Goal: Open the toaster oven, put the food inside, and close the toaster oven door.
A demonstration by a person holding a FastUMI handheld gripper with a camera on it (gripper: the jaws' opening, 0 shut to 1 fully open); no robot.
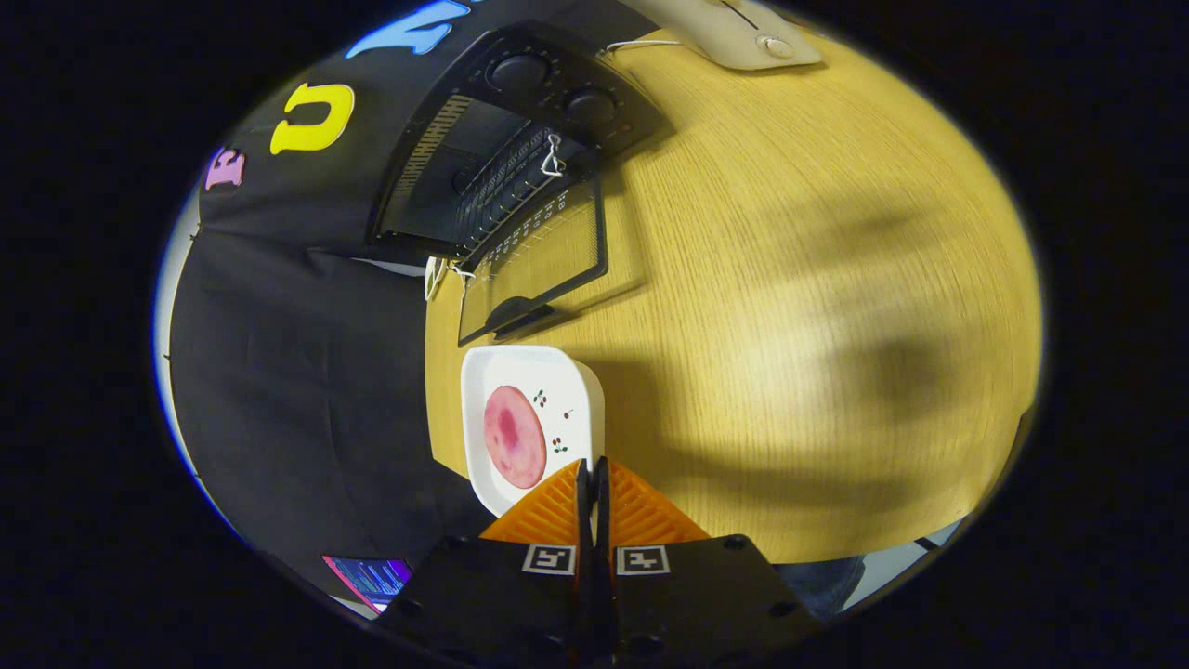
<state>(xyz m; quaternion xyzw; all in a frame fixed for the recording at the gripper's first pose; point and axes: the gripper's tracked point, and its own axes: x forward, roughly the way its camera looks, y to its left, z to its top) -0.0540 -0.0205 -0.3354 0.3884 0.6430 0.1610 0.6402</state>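
Wooden worktop [790,325] carries everything in the gripper view. Taking the white plate [576,390] as the landmark: it sits just ahead of the hand-held gripper [592,469], whose two fingers are pressed nearly together with a thin slit between them. Their tips meet at the plate's near rim, and whether they pinch that rim cannot be told. On the plate lies the food [514,436], a round pink slice, on the half towards the booth's cloth wall. Small cherry prints dot the plate beside the slice. Beyond the plate, well apart from it, stands the black toaster oven [520,139], its glass door [539,269] swung down and open towards the plate, the wire rack [502,181] visible inside. Two knobs [557,88] sit on its panel. Far past the oven lies a pale device [743,37] with a cord.
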